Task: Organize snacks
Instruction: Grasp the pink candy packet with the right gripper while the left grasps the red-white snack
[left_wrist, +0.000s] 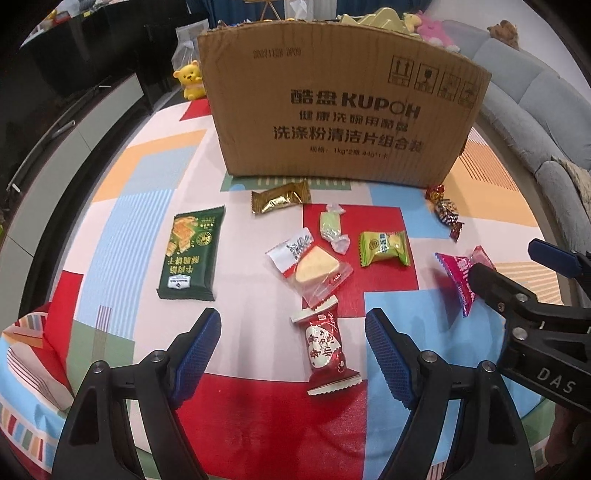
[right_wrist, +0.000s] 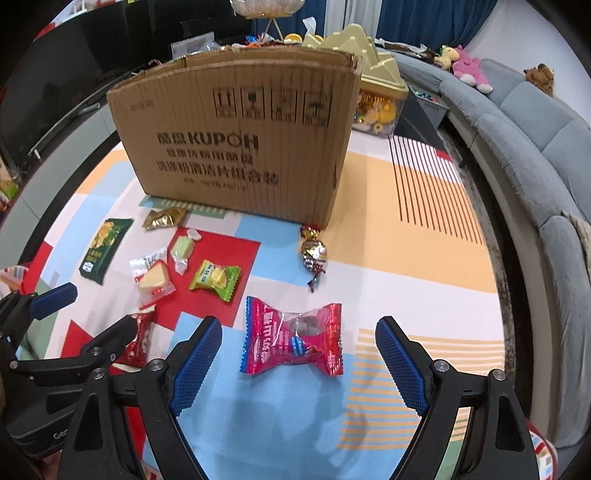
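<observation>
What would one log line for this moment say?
left gripper: open over red heart candy | right gripper: open over pink packet | cardboard box: behind

Both pictures are bright in the middle and black in the corners, because the round lens bends everything near the edges. Soft light falls from above. The cardboard box (right_wrist: 236, 144) looks a bit blurry in the right wrist view. The shiny pink snack bag (right_wrist: 291, 338) shows small white glare spots and lays a faint shadow on the mat (right_wrist: 424, 229).
</observation>
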